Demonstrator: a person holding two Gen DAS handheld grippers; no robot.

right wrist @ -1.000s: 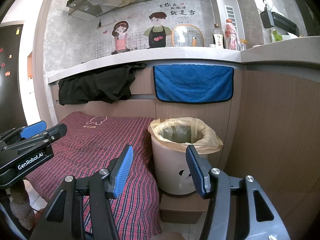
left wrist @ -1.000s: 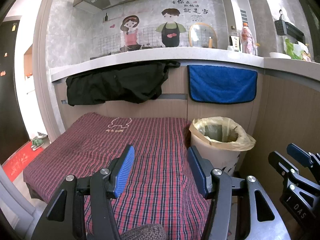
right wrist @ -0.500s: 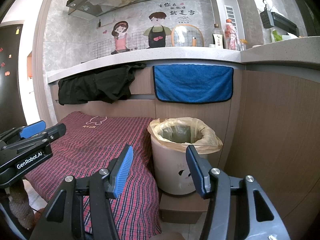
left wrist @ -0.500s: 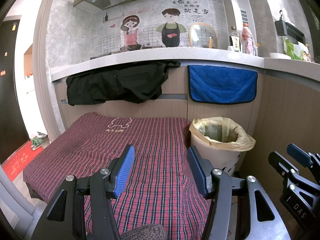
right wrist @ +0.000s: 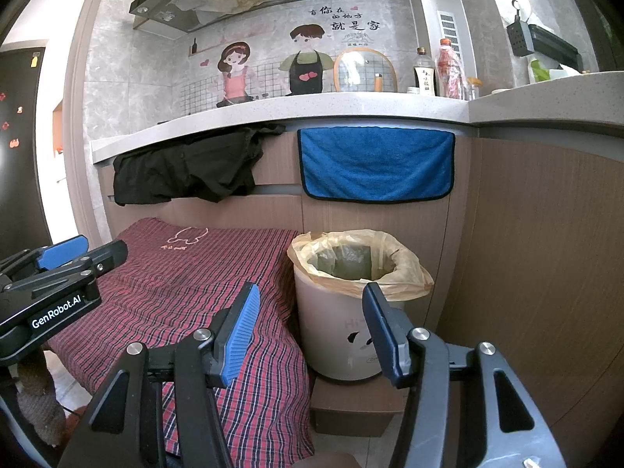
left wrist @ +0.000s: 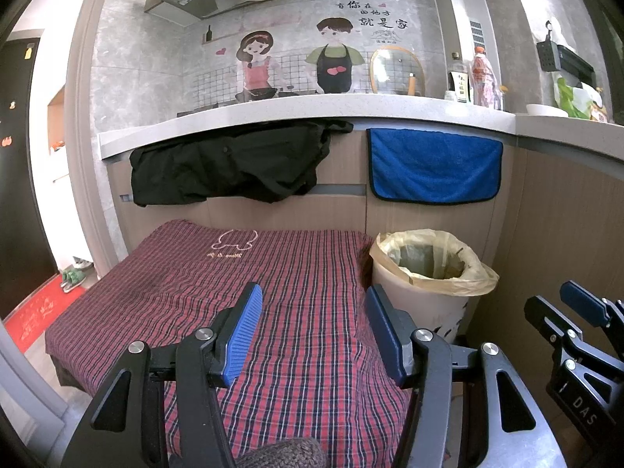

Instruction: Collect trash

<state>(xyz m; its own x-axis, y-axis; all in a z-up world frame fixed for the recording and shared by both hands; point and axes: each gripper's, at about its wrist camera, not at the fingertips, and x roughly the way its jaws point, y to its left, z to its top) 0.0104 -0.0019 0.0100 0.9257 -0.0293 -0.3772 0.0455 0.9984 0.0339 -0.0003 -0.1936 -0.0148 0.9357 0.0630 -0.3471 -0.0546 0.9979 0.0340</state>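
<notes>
Standing just beside the right edge of the plaid-covered desk [left wrist: 241,284], the lined trash bin [right wrist: 351,312] rests on a low box [right wrist: 351,405]. Both the left gripper [left wrist: 312,331] and right gripper [right wrist: 308,331] hang open and empty. A blue towel [right wrist: 376,163] and black garment [left wrist: 230,163] hang behind.

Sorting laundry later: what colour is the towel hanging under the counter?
Blue with a dark edge: the towel shows best in the right wrist view.
</notes>
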